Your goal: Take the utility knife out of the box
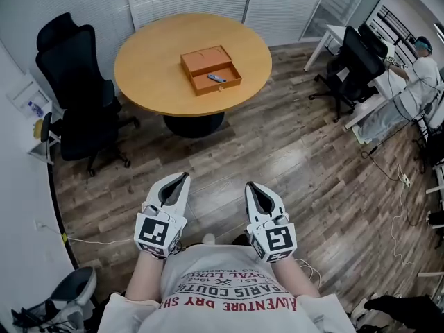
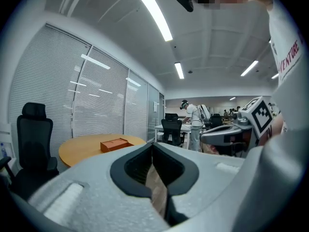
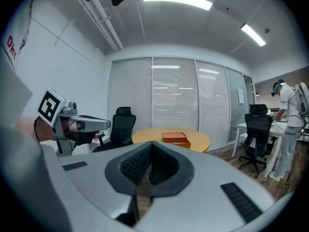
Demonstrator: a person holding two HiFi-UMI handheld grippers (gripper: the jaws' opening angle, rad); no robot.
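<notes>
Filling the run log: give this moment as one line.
left gripper: shut, empty | right gripper: shut, empty | utility knife: inside open box on round table | task: not started

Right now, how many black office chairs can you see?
2: one chair left of the round table, another at the white desk on the right. More may be hidden.

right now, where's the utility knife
In the head view the utility knife lies inside the open orange box on the round table, upper centre.
</notes>
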